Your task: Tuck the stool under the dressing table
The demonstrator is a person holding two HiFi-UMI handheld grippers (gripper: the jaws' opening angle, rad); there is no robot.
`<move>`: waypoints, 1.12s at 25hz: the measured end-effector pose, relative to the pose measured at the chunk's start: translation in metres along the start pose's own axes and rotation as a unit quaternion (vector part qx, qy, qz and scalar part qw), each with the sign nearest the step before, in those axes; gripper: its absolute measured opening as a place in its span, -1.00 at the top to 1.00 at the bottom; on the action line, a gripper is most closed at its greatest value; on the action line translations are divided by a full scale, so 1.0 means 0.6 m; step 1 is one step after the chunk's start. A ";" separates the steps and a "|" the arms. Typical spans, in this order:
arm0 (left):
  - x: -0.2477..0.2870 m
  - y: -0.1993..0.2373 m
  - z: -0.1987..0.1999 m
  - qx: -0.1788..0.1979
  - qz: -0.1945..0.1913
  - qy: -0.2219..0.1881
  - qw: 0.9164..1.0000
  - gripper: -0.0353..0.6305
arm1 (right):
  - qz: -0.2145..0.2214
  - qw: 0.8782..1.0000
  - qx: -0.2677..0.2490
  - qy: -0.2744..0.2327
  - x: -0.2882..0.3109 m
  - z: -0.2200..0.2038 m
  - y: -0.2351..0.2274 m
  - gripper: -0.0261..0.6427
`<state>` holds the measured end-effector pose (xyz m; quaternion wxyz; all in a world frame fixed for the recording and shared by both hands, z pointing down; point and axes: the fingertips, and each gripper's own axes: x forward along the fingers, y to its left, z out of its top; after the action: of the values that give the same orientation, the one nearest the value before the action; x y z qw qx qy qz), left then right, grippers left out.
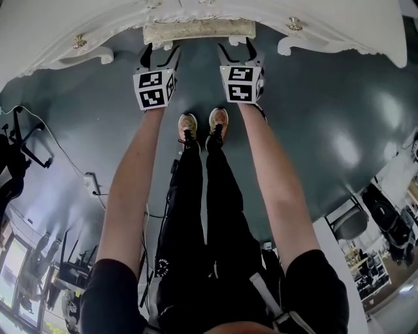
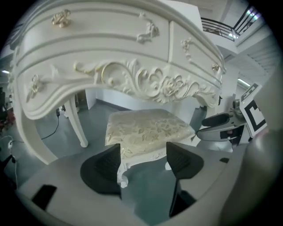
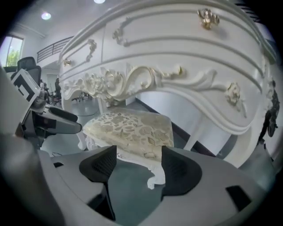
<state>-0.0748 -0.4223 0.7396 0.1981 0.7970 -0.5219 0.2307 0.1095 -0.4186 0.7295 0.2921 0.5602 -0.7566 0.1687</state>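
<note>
The white carved dressing table (image 1: 78, 19) runs along the top of the head view. The stool (image 1: 199, 30), with a cream patterned cushion on a white carved frame, stands partly beneath its front edge. My left gripper (image 1: 161, 52) and right gripper (image 1: 236, 49) hover side by side just short of the stool's near edge. In the left gripper view the open gripper (image 2: 143, 152) frames the near left corner of the stool (image 2: 148, 128) from above, not touching it. In the right gripper view the open gripper (image 3: 138, 154) frames the near right corner of the stool (image 3: 130, 128) likewise.
My shoes (image 1: 202, 127) stand on the dark grey floor just behind the grippers. A power strip and cables (image 1: 91, 186) lie at the left. A table leg (image 2: 75, 121) stands left of the stool. Chairs and clutter sit at the far right (image 1: 349, 222).
</note>
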 end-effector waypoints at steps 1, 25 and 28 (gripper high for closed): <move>-0.020 -0.006 0.011 -0.001 -0.004 -0.008 1.000 -0.11 | 0.004 1.000 -0.003 -0.012 -0.019 0.013 0.010 -0.07; -0.626 -0.141 0.682 0.108 -0.135 -0.245 0.954 0.77 | 0.058 0.936 -0.082 -0.338 -0.678 0.696 0.067 0.86; -0.700 -0.164 0.748 0.123 -0.160 -0.263 0.943 0.79 | 0.079 0.923 -0.079 -0.367 -0.763 0.762 0.083 0.86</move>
<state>-0.0582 -0.3236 0.1253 -0.0112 0.9205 -0.3885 0.0401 0.0389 -0.3261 0.0912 0.0230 0.4963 -0.8635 -0.0865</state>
